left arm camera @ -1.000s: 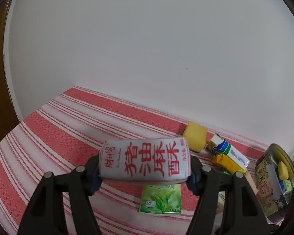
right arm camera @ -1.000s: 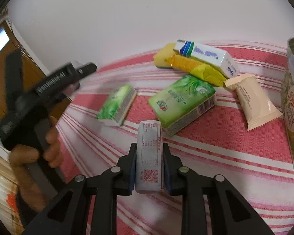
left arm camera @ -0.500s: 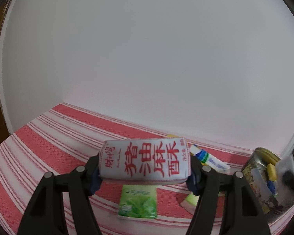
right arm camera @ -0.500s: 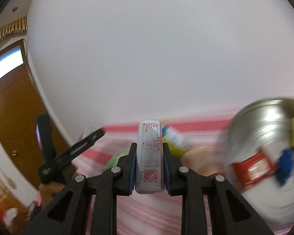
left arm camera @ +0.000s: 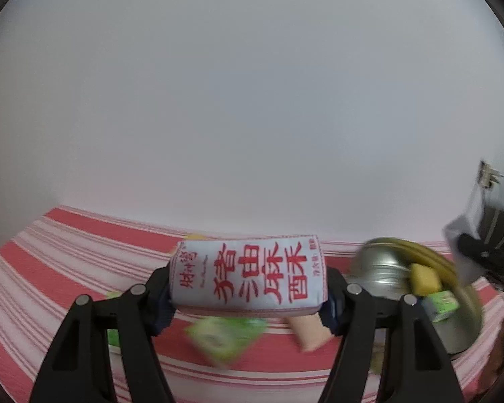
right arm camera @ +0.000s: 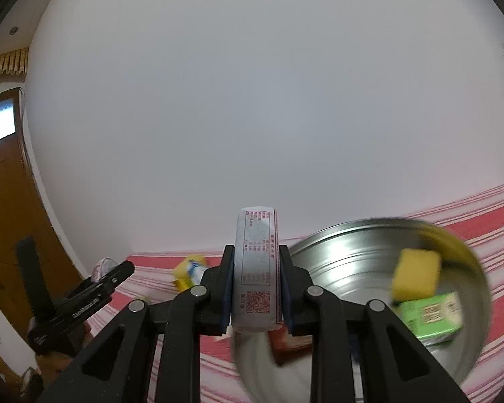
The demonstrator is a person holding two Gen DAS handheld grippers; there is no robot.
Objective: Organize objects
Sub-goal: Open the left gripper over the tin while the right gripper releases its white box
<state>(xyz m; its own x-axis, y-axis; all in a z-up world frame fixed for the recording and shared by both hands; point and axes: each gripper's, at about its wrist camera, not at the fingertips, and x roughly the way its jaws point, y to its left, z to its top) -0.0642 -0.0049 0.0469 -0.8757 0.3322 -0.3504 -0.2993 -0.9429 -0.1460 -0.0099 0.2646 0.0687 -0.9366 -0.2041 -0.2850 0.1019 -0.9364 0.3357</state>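
Right wrist view: right gripper fingers pinch a white snack packet by its narrow sides, long axis upright, barcode face to camera. Metal tin sits lower right of the frame, mouth tilted toward the fingers, just right of and below the packet. It already holds a yellow block and a green box, both motion-blurred.

Left wrist view: left gripper fingers clamp a second white packet with red characters end to end, long axis horizontal. Same tin is at right of that frame, further off. A green pack and a beige wrapped bar lie on the red-striped worktop below.

Judgement: right hand is nearer the tin, so it drops first; needs a short shift right and down over the rim.
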